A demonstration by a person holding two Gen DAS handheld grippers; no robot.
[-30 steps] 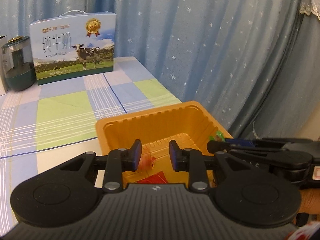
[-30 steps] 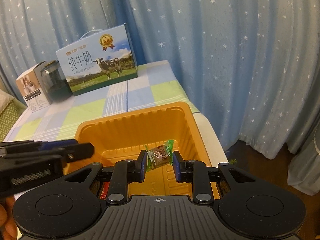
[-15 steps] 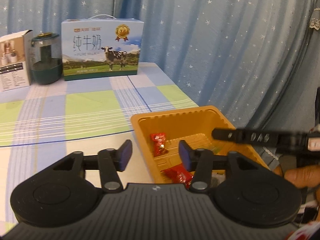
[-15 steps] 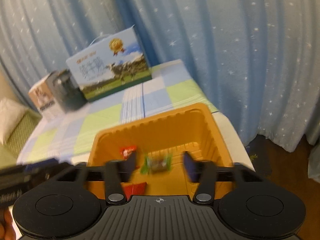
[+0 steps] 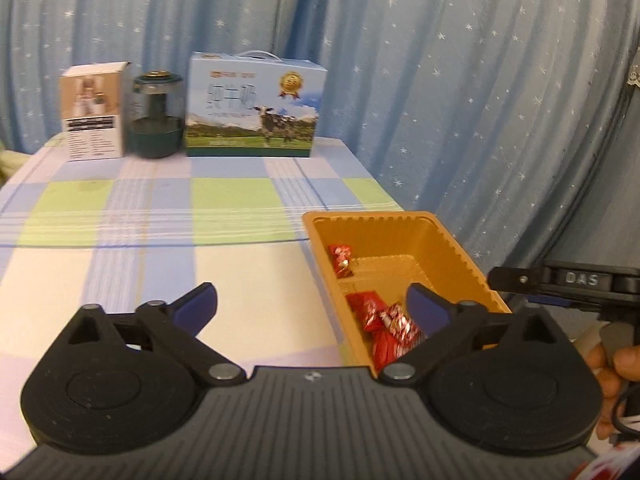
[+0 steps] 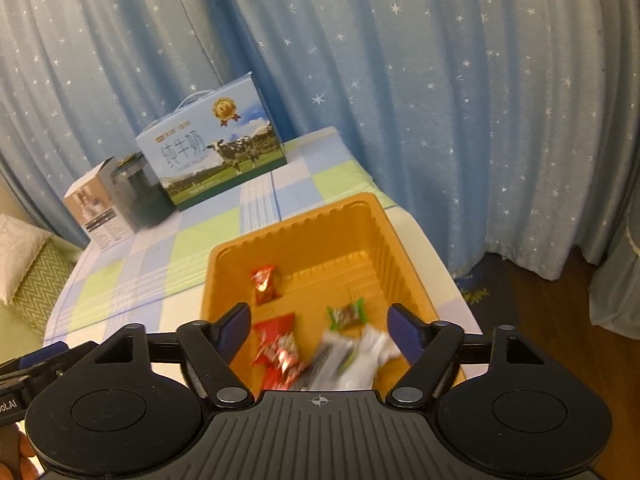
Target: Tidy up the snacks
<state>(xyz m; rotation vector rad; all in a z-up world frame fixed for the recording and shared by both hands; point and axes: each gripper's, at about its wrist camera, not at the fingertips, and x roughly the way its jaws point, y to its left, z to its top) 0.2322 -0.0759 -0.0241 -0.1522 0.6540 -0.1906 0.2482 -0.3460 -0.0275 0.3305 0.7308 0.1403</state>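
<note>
An orange plastic tray sits at the table's right edge. It holds red-wrapped candies, a green-wrapped candy and a blurred white and green packet. My left gripper is open and empty, above the table and the tray's left wall. My right gripper is open and empty above the tray's near end; it also shows in the left wrist view.
A blue milk carton, a dark green jar and a small white box stand at the table's far edge. Blue starred curtains hang behind and to the right. The checked tablecloth covers the table.
Both grippers have opened wide and pulled back. The right one let go of the green-wrapped candy, which now lies in the tray. The left one swung left, away from the tray.
</note>
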